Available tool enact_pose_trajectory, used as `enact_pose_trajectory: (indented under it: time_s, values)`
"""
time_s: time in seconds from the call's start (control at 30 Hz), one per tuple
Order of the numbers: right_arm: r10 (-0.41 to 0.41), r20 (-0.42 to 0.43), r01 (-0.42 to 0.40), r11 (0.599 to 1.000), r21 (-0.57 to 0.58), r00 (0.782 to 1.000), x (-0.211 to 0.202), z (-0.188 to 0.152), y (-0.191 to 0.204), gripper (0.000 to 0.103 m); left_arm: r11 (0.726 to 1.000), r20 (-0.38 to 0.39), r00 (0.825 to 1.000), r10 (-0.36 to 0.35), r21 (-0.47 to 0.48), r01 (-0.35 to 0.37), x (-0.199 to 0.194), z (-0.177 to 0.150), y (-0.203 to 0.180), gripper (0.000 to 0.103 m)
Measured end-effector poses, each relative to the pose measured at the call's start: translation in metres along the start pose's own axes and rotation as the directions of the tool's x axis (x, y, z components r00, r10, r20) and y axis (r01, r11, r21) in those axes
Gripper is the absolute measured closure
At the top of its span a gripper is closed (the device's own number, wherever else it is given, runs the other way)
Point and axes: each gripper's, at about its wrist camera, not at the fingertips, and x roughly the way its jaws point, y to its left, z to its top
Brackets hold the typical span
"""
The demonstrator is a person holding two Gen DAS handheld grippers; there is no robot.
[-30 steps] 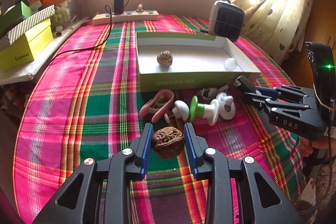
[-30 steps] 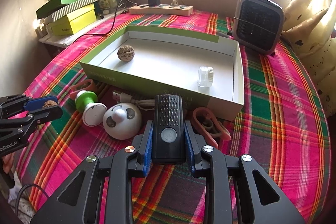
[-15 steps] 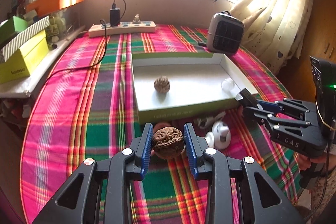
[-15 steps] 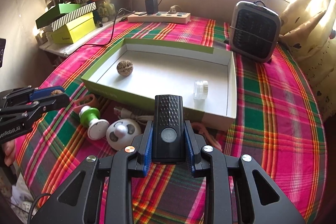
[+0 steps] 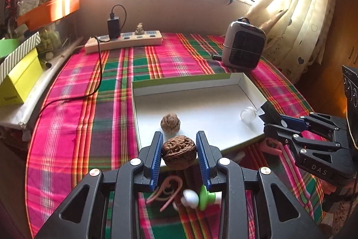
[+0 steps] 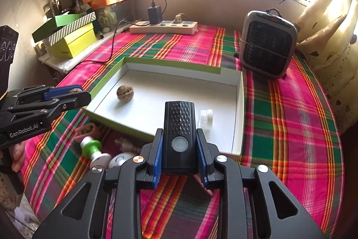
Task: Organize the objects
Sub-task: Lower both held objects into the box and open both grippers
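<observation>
While both my hands are loaded, the matter that decides the next move is where each load hangs relative to the box. My left fingers are closed on a walnut, pads pressed against its two sides. In the left view the walnut hangs over the box's near wall, just inside its left near corner, with a second walnut lying on the white floor directly beyond it. The box therefore lies ahead and below; I judge that a short advance and a descent would set the nut down beside its twin.

My right fingers are clamped on a black lamp. Its long axis runs straight along the fingers, button uppermost, nose aimed at the box interior. In the right view it hangs over the box's near wall, toward the right end, with a small clear jar on the floor just beyond its tip. I judge the jar the hazard: the lamp should land left of it.

Neither load touches the box. The left hand appears nearer to a clear landing spot.
</observation>
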Motion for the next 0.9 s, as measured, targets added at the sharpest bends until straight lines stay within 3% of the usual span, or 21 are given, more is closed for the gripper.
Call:
enact_pose_trajectory:
  time_s: [0.9]
  values:
    - [-0.069, -0.07, 0.072, 0.996, 0.051, 0.995, 0.07, 0.05, -0.036, 0.075, 0.998, -0.059, 0.996, 0.069, 0.016, -0.068, 0.083, 0.051, 0.015, 0.075]
